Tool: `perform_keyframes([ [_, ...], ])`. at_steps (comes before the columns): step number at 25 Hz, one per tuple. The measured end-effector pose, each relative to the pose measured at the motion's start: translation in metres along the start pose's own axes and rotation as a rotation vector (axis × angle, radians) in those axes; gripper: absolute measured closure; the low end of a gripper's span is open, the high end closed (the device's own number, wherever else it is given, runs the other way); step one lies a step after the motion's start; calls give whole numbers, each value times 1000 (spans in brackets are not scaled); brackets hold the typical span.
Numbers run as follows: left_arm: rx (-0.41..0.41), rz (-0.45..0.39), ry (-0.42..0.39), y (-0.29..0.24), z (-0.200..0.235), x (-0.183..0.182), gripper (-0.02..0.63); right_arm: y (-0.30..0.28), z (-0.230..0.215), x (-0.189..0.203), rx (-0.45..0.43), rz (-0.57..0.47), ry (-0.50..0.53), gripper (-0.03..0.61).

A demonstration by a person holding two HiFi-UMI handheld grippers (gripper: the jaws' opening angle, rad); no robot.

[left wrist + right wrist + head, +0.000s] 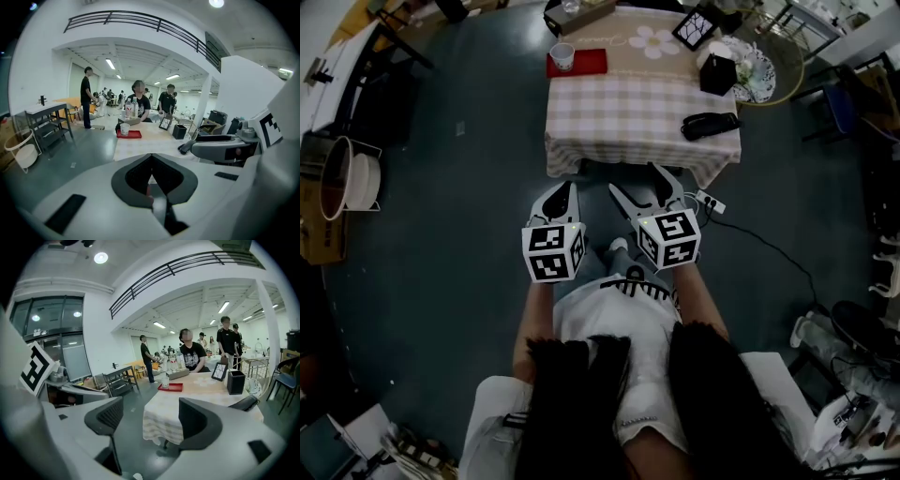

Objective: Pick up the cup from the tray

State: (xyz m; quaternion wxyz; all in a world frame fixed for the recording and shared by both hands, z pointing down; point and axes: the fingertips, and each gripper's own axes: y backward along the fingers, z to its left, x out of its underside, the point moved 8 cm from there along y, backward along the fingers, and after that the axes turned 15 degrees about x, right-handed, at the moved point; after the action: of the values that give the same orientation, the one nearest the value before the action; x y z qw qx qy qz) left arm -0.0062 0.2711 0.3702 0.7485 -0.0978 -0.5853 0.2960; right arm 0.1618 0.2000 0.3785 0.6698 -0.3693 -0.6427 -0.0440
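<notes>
A white cup [562,56] stands on a red tray [587,64] at the far left corner of the table [619,117], well apart from both grippers held off its near edge. The left gripper [568,190] has its jaws pressed together, empty. The right gripper [639,181] has its jaws spread, empty. The cup's red print is too small to read.

Table [628,112]: checked cloth, a flower printed at its far end.
Black box [717,75]: upright, near the table's right edge.
Picture frame [695,28]: beyond the box.
Basket [347,178]: white, on the floor, far left.
Power strip [710,202]: on the floor beside the table.
</notes>
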Motion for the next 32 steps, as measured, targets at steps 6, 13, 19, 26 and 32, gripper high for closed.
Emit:
perform_keyframes([
  [6,-23,-25,25,-16,12,-10,606,-23,-7,-12,-31,-14,33,220],
  [13,-14,-29,32,-47,43,-32,606,-62,-12,-34,-33,-38,42,218],
  [19,6,-4,31,-75,82,-55,606,-114,-8,-59,-24,-30,56,215],
  [26,23,27,66,-102,153,-84,606,-175,8,-86,5,-9,61,199],
  [32,51,55,51,-128,206,-112,606,-225,20,-109,34,-20,69,179],
])
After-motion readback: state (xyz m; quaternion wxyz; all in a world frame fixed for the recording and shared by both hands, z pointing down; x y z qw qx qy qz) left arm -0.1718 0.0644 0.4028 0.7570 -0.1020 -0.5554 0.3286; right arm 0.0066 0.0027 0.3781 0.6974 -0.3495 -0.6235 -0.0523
